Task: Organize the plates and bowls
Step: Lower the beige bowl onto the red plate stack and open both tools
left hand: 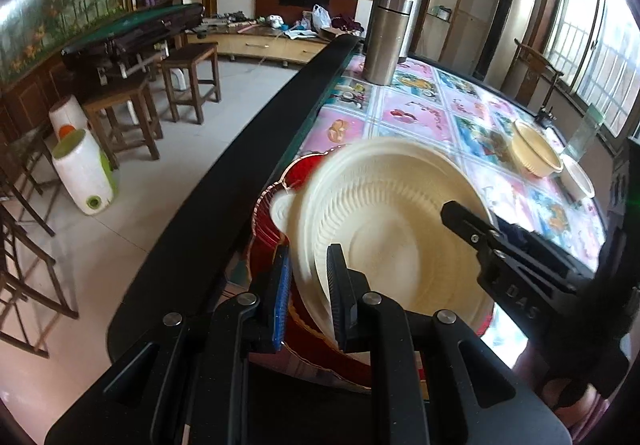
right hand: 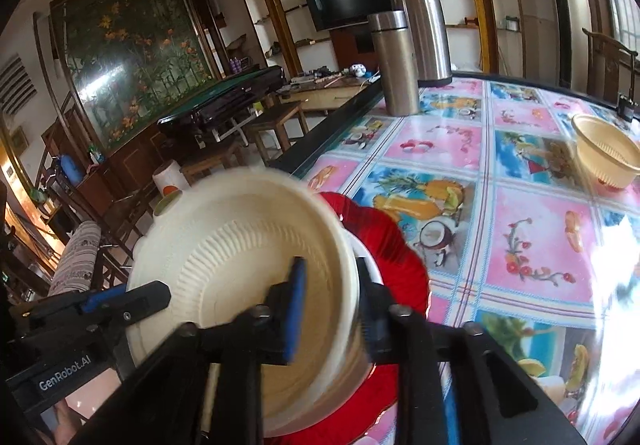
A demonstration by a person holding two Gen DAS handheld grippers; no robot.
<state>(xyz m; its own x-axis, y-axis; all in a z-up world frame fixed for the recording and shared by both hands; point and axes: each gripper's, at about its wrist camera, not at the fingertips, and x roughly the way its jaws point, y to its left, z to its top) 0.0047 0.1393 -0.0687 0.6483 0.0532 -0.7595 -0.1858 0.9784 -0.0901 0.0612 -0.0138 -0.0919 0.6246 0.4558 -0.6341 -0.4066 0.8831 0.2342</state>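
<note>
A cream ribbed bowl sits tilted over a red scalloped plate near the table's left edge. A white piece shows just beneath it. My left gripper is shut on the bowl's near-left rim, one finger inside and one outside. My right gripper is shut on the opposite wall of the same bowl. A second cream bowl stands apart at the far right of the table. Next to it is a small white bowl.
Two steel flasks stand at the far end of the table, which has a colourful fruit-print cover. Its black edge runs along the left, with wooden stools and white drums on the floor beyond.
</note>
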